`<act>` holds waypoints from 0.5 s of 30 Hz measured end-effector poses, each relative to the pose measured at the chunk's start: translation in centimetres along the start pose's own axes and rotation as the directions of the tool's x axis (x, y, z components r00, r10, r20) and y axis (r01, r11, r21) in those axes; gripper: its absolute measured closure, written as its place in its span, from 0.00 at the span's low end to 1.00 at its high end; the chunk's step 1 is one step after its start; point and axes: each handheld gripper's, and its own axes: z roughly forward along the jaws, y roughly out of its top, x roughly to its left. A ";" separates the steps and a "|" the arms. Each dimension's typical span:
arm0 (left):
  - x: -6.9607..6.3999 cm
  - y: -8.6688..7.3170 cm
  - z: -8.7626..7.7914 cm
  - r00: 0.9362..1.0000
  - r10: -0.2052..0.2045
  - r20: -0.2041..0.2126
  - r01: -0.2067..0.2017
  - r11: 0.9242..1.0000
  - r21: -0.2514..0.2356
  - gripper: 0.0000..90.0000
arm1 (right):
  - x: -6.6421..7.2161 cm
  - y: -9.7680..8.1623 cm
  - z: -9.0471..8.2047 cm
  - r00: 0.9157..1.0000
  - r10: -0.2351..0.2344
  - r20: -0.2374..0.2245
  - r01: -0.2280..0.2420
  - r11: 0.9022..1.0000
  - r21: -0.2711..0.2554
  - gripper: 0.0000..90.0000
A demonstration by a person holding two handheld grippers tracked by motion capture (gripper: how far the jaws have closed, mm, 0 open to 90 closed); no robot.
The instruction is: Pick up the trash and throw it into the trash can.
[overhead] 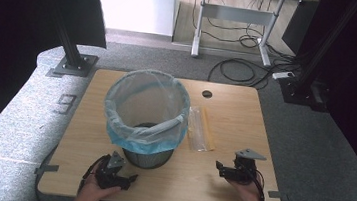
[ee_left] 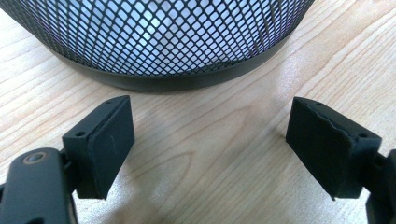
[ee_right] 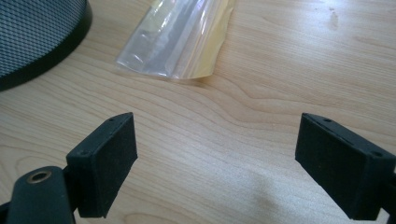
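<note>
A black mesh waste bin (overhead: 148, 155) lined with a blue plastic bag (overhead: 145, 108) stands mid-table. To its right lies a clear plastic packet (overhead: 201, 129) with a yellowish strip. My left gripper (overhead: 126, 174), held in a hand at the front left, is open just short of the bin's base. In the left gripper view the gripper (ee_left: 210, 112) has its jaws wide apart and empty, facing the bin's mesh wall (ee_left: 163, 42). My right gripper (overhead: 223, 169) is open at the front right. Its jaws (ee_right: 215, 121) hover empty over bare wood, with the packet (ee_right: 177, 42) ahead and the bin's base (ee_right: 37, 42) at the left.
The wooden table (overhead: 235, 116) has a round cable hole (overhead: 207, 94) near its far edge. Black frame posts (overhead: 73, 54) stand on grey carpet at both far corners. A white desk (overhead: 235, 16) and loose cables (overhead: 243, 67) lie beyond.
</note>
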 end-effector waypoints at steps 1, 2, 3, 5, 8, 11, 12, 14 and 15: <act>0.0 0.0 0.0 1.000 0.000 0.000 0.000 1.000 0.000 0.17 | 0.0 0.0 0.1 1.000 -0.001 0.006 0.001 1.000 -0.001 0.14; 0.0 0.0 0.0 1.000 0.000 0.000 0.000 1.000 0.000 0.17 | 0.0 0.1 0.0 1.000 -0.005 0.016 0.005 1.000 -0.011 0.15; 0.0 0.0 0.0 1.000 0.000 0.000 0.000 1.000 0.000 0.17 | 0.0 0.2 -0.1 1.000 -0.013 0.025 0.014 1.000 -0.024 0.15; 0.0 0.0 0.0 1.000 0.000 0.000 0.000 1.000 0.000 0.17 | 0.1 0.4 -0.3 0.999 -0.014 0.034 0.016 0.999 -0.048 0.15; 0.0 0.0 0.0 1.000 0.000 0.000 0.000 1.000 0.000 0.17 | 0.2 0.5 -0.6 0.999 -0.011 0.038 0.013 0.998 -0.067 0.15; 0.0 0.0 0.0 1.000 0.000 0.000 0.000 1.000 0.000 0.17 | 0.3 0.5 -0.7 0.999 -0.010 0.034 0.012 0.998 -0.069 0.16; 0.0 0.0 0.0 1.000 0.000 0.000 0.000 1.000 0.000 0.17 | 0.4 0.5 -0.7 0.999 -0.004 0.032 0.006 0.997 -0.070 0.16; 0.0 0.0 0.0 1.000 0.001 0.000 -0.001 1.000 0.000 0.17 | 0.4 0.7 -0.8 0.999 0.019 0.028 -0.016 0.996 -0.089 0.18; 0.0 0.0 0.0 1.000 0.001 0.000 -0.001 1.000 0.000 0.17 | 0.4 0.7 -0.8 0.999 0.019 0.028 -0.016 0.996 -0.089 0.18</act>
